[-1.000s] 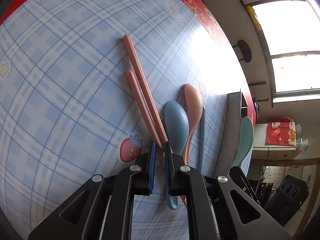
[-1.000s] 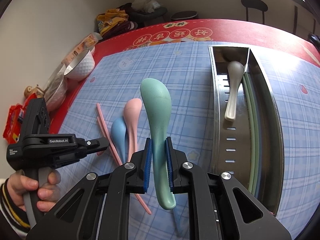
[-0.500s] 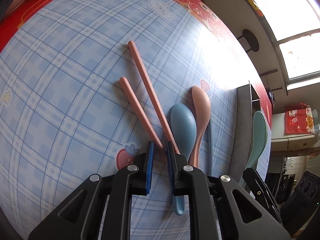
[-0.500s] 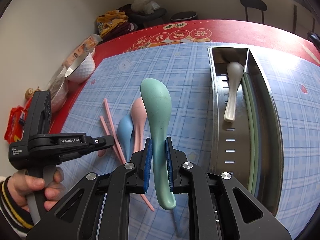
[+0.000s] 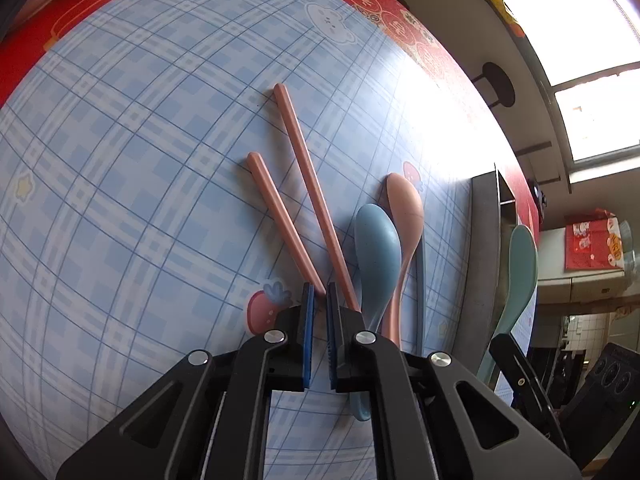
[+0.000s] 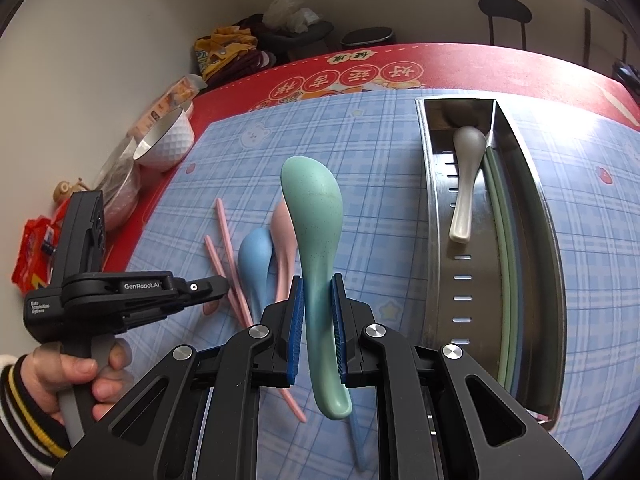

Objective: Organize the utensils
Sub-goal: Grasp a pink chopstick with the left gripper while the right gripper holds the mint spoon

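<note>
Two pink chopsticks lie in a V on the blue checked cloth: a shorter one [image 5: 280, 216] and a longer one [image 5: 308, 168]. My left gripper [image 5: 319, 294] is closing, and its pads pinch the shorter chopstick's near end. Just right of it lie a blue spoon [image 5: 376, 248], a pink spoon [image 5: 406, 208] and a grey-blue stick [image 5: 420, 280]. My right gripper [image 6: 317, 284] is shut on the handle of a green spoon [image 6: 314, 216], held above the cloth beside the steel tray [image 6: 440, 200]. The tray holds a grey spoon [image 6: 466, 184] and green chopsticks [image 6: 504, 260].
A white bowl [image 6: 164, 144] and snack packets [image 6: 32, 248] sit at the table's left edge on the red cloth. Bags and clutter [image 6: 240, 52] pile up past the far edge. A person's hand [image 6: 80, 376] grips the left gripper's handle.
The left gripper's jaws have narrowed onto the shorter chopstick's end. The two pink chopsticks, close together before, now splay apart. The right gripper and green spoon have not moved.
</note>
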`<action>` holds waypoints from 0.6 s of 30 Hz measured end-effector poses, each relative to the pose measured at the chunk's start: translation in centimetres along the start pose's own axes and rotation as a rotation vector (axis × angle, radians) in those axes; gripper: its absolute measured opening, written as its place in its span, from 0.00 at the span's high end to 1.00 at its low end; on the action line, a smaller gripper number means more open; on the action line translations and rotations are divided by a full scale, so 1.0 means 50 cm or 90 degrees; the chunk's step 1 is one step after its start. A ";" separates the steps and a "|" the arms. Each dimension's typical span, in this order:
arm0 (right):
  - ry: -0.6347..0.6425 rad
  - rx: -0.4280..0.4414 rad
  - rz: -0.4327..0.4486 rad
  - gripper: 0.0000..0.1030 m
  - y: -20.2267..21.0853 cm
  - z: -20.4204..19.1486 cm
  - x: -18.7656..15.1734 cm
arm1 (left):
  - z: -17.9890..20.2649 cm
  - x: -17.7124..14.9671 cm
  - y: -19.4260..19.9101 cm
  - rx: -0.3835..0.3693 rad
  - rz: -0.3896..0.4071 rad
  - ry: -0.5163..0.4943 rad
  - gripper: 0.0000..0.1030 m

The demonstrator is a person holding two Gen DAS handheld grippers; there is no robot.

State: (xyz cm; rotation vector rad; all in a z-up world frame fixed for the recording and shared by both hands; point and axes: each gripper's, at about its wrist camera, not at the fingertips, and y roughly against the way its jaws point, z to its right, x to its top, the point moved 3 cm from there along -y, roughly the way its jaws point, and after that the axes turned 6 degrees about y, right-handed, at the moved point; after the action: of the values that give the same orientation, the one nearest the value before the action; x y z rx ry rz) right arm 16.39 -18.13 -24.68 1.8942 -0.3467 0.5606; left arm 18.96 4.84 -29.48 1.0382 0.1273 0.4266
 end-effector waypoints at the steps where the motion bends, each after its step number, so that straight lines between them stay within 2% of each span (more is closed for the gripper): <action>1: -0.002 0.000 0.001 0.87 0.001 0.002 -0.001 | 0.002 -0.001 0.002 0.012 -0.005 -0.021 0.97; 3: -0.006 0.000 0.002 0.87 0.002 0.002 -0.001 | 0.002 -0.002 0.007 0.054 -0.005 -0.068 0.97; 5: -0.009 0.001 0.003 0.87 0.003 0.003 -0.003 | -0.007 -0.002 0.007 0.073 -0.016 -0.082 0.97; 10: -0.015 0.000 0.007 0.87 0.008 0.009 -0.004 | -0.019 0.003 0.014 -0.014 -0.033 0.001 0.96; 12: -0.017 -0.001 0.009 0.87 0.011 0.012 -0.003 | -0.029 0.007 0.010 -0.047 -0.042 0.061 0.93; 13: -0.017 -0.001 0.010 0.87 0.012 0.014 -0.003 | -0.035 0.008 0.005 -0.059 -0.049 0.093 0.86; 15: -0.018 -0.001 0.012 0.87 0.015 0.015 -0.004 | -0.048 0.008 -0.004 -0.075 -0.060 0.147 0.82; 18: -0.021 0.000 0.013 0.87 0.019 0.019 -0.005 | -0.049 0.006 -0.014 -0.073 -0.061 0.166 0.82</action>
State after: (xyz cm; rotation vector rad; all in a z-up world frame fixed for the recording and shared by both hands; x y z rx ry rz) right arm 15.93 -19.37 -24.37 1.9030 -0.3874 0.5440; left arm 18.70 6.63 -31.28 0.8570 0.3808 0.4750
